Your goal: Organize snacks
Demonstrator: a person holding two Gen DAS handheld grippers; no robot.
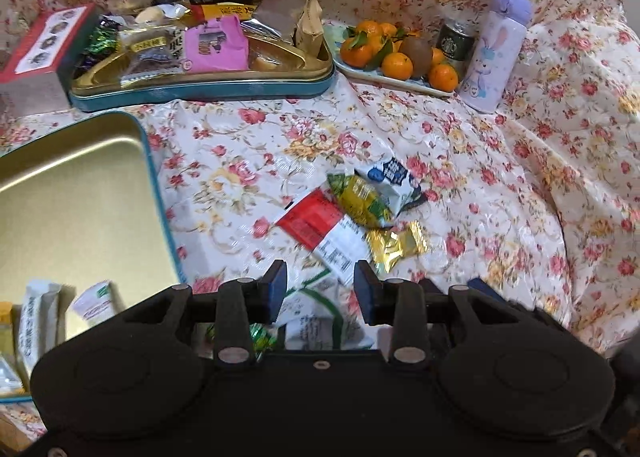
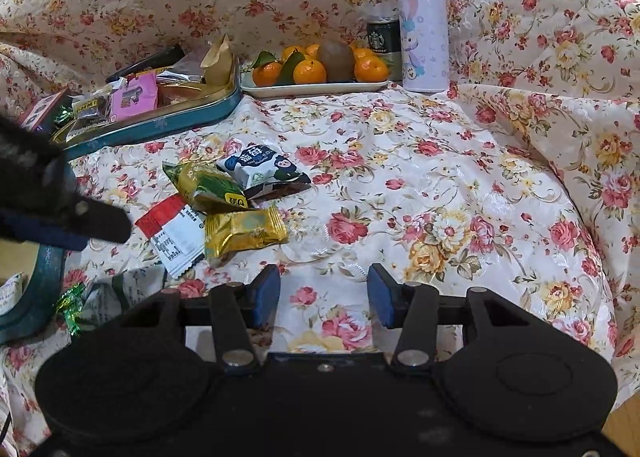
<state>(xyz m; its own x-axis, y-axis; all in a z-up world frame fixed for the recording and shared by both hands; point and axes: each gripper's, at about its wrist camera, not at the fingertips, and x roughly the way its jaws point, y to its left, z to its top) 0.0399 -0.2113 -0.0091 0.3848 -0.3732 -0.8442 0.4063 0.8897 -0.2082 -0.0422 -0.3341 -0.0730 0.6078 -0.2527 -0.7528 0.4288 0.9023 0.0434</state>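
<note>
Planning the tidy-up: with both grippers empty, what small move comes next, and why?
Probably lower the open right gripper onto the gold packet. It lies loose on the cloth at the near edge of the pile, nothing on top, closest to that gripper.

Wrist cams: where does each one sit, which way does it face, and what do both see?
Left wrist: on the left tongs, angled down at loose snack packets and the open gold-lined tin; own open fingers show.
Right wrist: on the right tongs, angled down at bare floral cloth; own open fingers show, left tongs at the left edge.
Shared: packets, snack-filled tin, tangerine plate, purple bottle.
</note>
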